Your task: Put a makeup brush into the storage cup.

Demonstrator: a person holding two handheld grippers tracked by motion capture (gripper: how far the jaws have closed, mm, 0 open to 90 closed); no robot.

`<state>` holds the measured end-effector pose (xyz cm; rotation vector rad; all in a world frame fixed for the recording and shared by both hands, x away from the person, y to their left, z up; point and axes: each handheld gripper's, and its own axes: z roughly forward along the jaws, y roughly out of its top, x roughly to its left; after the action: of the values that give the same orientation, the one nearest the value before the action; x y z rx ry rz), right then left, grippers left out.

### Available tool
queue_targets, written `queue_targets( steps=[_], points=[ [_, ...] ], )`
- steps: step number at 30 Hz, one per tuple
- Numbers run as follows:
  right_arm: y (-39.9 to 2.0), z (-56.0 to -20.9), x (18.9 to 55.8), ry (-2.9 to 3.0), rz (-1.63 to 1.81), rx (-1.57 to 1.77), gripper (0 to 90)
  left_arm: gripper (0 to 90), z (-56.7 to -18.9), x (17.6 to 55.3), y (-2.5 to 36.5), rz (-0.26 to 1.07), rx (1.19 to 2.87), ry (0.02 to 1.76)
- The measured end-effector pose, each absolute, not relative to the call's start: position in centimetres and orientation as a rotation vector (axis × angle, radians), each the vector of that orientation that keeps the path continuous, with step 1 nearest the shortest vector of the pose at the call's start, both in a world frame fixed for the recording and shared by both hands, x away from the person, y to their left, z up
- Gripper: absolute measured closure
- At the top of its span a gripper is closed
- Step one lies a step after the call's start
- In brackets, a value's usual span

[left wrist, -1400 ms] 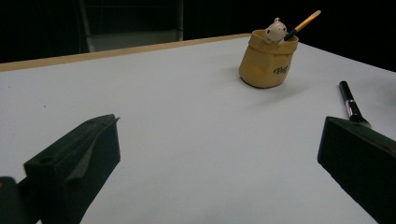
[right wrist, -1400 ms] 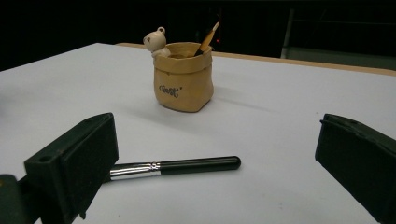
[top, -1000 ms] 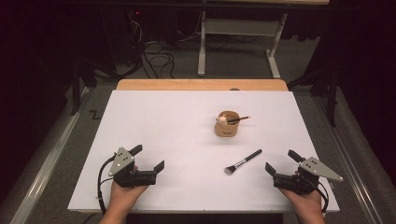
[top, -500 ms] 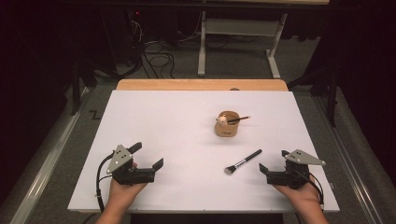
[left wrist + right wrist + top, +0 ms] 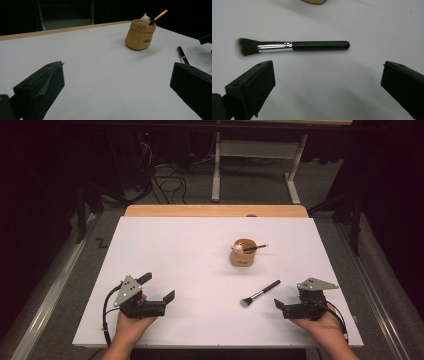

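From above, the right gripper (image 5: pixel 295 302) had crept left toward the makeup brush (image 5: pixel 260 293) lying on the table (image 5: pixel 165 245), while the left gripper (image 5: pixel 116 92) faced the tan holder (image 5: pixel 140 36), both jaws wide and empty.

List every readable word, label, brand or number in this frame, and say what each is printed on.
Dark lettering on the side of the tan holder: too small and blurred to read.
Makeup brush lying on the white table: no marking visible on its handle.
Nothing else carries legible text.
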<state>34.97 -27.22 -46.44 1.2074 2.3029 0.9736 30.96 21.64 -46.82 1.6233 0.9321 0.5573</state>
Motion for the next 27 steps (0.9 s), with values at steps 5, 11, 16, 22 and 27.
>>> queue_targets(
  steps=[5, 11, 16, 22, 27],
  points=[
    [-27.0, -46.3, 35.1, 2.391, 0.906, 1.212, 0.3, 0.4, -46.6, 30.5, 22.3, 0.57, 1.617, 0.937],
    [-26.4, -45.9, 35.2, 2.468, 0.816, 1.167, 0.3, 0.4, -46.3, 30.2, 22.5, 0.57, 1.588, 0.944],
    [-26.2, -45.7, 35.4, 2.539, 0.751, 1.134, 0.4, 0.4, -46.4, 30.4, 22.1, 0.565, 1.601, 0.942],
    [-25.7, -45.6, 35.7, 2.573, 0.707, 1.122, 0.6, 0.4, -46.4, 30.3, 22.1, 0.56, 1.605, 0.939],
    [-25.2, -45.6, 35.8, 2.618, 0.674, 1.104, 1.1, 0.4, -46.4, 30.3, 22.2, 0.56, 1.6, 0.939]
  ],
)
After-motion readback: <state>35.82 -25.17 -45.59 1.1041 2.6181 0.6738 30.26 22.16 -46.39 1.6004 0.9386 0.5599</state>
